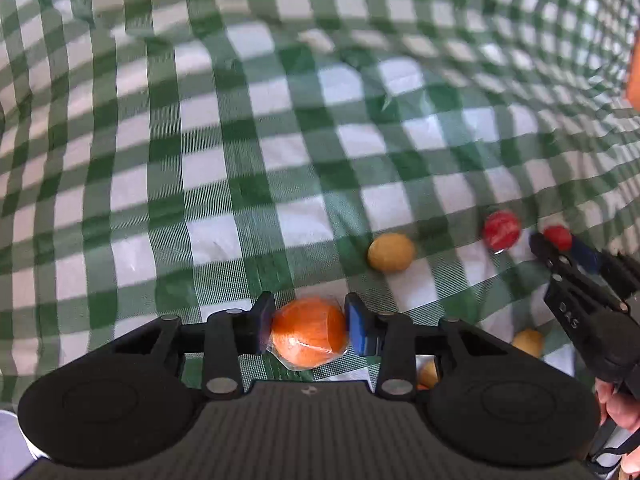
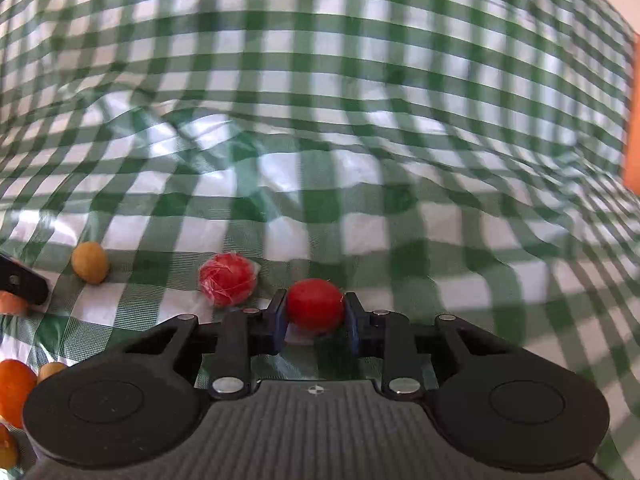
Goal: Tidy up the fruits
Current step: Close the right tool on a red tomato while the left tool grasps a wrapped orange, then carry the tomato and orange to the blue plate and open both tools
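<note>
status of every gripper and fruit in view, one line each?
left gripper: shut on the orange fruit
orange fruit: wrapped in clear film, gripped
right gripper: shut on the red fruit
red fruit: gripped
wrapped red fruit: loose on the checked cloth
yellow fruit: loose on the cloth

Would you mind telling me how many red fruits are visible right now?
2. One red fruit sits between the right claw fingers; a plastic-wrapped red fruit lies on the checkered cloth just to its left. Others may be hidden.
</note>
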A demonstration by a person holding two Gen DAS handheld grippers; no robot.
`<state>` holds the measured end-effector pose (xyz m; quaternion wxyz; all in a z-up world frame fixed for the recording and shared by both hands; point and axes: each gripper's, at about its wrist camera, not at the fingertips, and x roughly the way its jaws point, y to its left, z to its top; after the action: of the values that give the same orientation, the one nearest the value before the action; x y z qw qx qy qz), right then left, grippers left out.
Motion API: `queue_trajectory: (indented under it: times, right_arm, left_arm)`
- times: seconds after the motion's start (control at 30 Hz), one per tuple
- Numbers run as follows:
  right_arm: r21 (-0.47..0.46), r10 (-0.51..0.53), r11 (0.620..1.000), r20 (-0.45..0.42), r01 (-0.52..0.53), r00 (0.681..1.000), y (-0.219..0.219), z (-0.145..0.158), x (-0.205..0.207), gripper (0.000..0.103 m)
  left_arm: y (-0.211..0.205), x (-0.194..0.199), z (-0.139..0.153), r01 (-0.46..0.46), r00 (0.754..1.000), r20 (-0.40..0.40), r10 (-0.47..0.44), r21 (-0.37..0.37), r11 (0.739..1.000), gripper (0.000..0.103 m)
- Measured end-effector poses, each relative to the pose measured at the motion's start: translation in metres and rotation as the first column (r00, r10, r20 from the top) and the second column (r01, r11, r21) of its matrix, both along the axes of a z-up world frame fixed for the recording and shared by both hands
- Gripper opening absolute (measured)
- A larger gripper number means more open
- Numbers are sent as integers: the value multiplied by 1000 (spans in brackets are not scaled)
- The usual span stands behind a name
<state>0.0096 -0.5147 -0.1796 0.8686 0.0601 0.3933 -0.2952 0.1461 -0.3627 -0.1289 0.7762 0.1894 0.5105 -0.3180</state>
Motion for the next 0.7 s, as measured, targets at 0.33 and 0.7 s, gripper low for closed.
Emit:
queue_trajectory:
  times: [0.33, 0.7]
  right_arm:
    - [2, -153, 988, 159, 154, 975, 54, 94, -87, 30]
    - [140, 32, 988, 234, -67, 972, 225, 164, -143, 30]
  left_arm:
    - [100, -49, 77, -54, 998, 42, 54, -8, 999, 42]
    - [309, -111, 147, -231, 966, 124, 226, 24, 973, 42]
